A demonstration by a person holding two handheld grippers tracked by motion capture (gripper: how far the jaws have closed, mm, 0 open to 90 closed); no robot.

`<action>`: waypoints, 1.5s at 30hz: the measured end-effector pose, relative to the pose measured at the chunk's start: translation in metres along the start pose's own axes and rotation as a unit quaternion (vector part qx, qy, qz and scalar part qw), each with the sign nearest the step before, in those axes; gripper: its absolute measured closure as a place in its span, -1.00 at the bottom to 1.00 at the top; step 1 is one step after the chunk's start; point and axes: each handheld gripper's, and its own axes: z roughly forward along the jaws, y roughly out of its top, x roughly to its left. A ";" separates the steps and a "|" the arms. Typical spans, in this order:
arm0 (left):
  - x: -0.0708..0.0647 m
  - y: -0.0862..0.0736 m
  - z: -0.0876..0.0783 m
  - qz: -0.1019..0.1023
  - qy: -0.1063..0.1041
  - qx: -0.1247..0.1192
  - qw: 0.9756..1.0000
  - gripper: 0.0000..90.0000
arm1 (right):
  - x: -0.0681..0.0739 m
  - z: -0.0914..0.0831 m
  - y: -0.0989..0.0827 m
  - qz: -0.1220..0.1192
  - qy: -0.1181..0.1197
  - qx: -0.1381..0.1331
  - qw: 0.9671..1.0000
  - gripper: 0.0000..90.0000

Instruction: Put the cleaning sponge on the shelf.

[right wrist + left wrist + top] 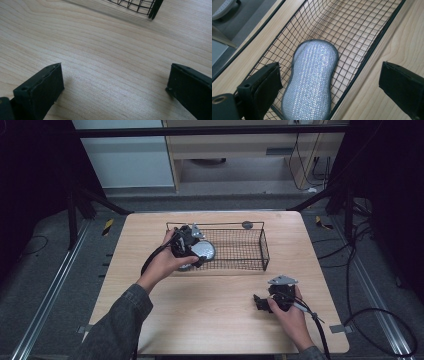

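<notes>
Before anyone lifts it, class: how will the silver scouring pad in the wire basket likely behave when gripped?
The scouring pad looks thin and woven, so it will probably flex or droop. Its flat, peanut-like shape should not roll. It seems light; lying in the wire basket, it may snag the mesh.

i see a silver-grey scouring pad, peanut-shaped with a dark edge and glittery woven face, lying flat on the floor of my black wire basket, at its left end, basket sitting at the table's far middle
</notes>
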 end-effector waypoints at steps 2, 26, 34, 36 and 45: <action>-0.002 0.000 -0.002 -0.005 0.002 -0.002 1.000 -0.91 | 0.000 0.000 0.000 0.000 0.000 0.000 1.000 -0.98; -0.019 -0.035 -0.050 -0.058 0.042 -0.068 0.995 -0.91 | 0.001 0.000 0.000 -0.001 0.000 0.000 1.000 -0.98; -0.023 -0.054 -0.064 -0.067 0.052 -0.072 0.994 -0.91 | 0.001 0.000 0.000 -0.001 0.001 -0.001 1.000 -0.98; -0.022 -0.058 -0.067 -0.067 0.057 -0.076 0.993 -0.91 | 0.001 0.000 0.000 -0.001 0.002 0.000 1.000 -0.98; -0.024 -0.077 -0.070 -0.082 0.065 -0.076 0.992 -0.92 | 0.001 0.000 0.000 -0.003 0.003 0.000 1.000 -0.98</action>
